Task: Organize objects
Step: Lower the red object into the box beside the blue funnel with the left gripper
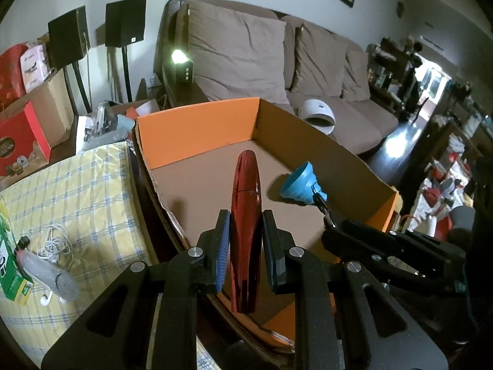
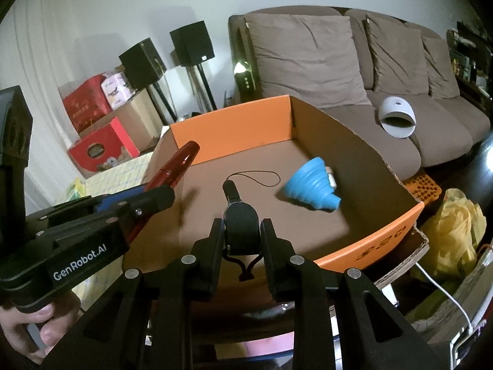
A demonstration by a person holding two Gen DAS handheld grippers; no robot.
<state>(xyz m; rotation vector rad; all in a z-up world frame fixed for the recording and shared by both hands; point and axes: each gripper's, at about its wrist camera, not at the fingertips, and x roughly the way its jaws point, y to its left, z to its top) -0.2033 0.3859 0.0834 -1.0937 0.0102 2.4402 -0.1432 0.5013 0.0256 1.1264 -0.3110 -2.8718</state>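
My left gripper is shut on a glossy red spindle-shaped tube, held over the near part of an open orange cardboard box. In the right wrist view the same tube pokes over the box's left wall. My right gripper is shut on a small black device with a thin black cord loop, above the box's near edge. A blue collapsible funnel lies on its side on the box floor; in the left wrist view the funnel is right of the tube.
A yellow checked cloth to the left holds a clear bottle, a white cable and a green carton. A brown sofa stands behind the box, with a white dome-shaped item. A yellow bag lies right. A hand grips the left tool.
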